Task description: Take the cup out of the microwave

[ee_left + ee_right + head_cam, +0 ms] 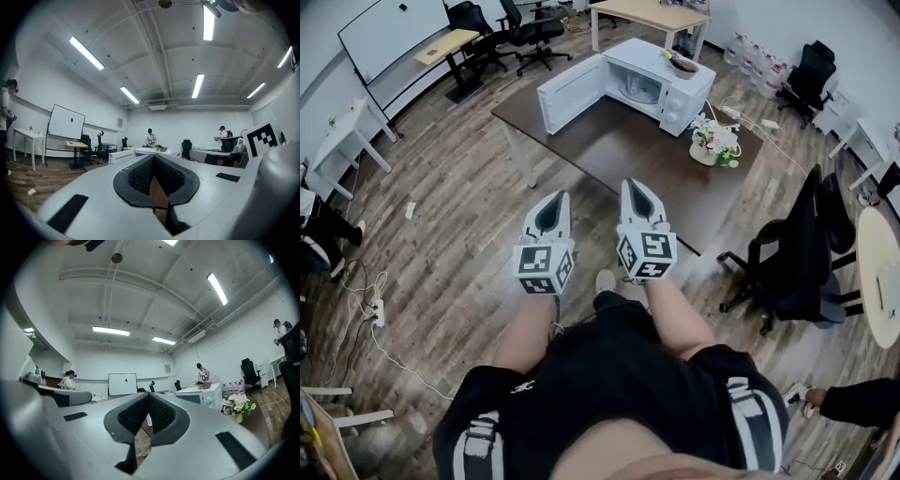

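Note:
The white microwave (pixel 652 82) stands on the far side of a dark table (pixel 619 159), its door (pixel 567 94) swung wide to the left. Something pale and round shows in its cavity (pixel 639 89), too small to tell as a cup. My left gripper (pixel 560 196) and right gripper (pixel 634 185) are held side by side in front of the person, short of the table's near edge and pointing at the microwave. Both are shut with nothing between their pads. The left gripper view shows its closed tips (pixel 153 157) below the distant microwave (pixel 123 155). The right gripper view shows its tips (pixel 147 394) left of the microwave (pixel 204 394).
A pot of flowers (pixel 715 141) sits on the table right of the microwave, and a bowl (pixel 682 66) rests on top of it. A black office chair (pixel 797 258) stands by the table's right corner. Cables and a power strip (pixel 377 312) lie on the wooden floor at left.

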### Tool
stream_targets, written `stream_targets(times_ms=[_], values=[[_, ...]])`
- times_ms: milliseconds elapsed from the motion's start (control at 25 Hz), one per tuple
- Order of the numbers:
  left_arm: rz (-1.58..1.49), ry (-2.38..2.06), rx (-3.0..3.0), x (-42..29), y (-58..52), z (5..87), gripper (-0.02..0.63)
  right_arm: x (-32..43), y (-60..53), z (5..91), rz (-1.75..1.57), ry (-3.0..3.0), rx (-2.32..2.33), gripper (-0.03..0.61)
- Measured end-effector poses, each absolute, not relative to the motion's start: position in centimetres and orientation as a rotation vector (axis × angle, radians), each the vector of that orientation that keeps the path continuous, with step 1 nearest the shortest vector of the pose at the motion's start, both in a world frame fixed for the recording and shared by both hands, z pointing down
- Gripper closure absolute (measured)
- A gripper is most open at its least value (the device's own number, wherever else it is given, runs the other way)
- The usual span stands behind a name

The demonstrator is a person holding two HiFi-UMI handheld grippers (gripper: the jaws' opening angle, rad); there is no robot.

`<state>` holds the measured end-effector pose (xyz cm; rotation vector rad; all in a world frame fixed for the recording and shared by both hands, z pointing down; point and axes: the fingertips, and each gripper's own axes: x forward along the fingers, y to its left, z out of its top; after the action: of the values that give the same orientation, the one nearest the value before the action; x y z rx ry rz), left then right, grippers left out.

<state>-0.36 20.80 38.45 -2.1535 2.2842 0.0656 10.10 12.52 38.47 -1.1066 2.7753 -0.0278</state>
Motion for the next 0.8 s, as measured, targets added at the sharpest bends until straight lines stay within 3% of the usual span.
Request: stream_targets(times_ms=[320,800], values=[[0.005,2.221,-2.142,-5.4,14.5,39.6,0.612,5.0,6.3,39.5,-0.011,2.732,-1.107,0.578],[-0.018,2.067,-2.273,-15.8,-5.3,38.6,0.612,-5.9,-12.8,39.1,-0.034,2.656,-1.257,0.580]])
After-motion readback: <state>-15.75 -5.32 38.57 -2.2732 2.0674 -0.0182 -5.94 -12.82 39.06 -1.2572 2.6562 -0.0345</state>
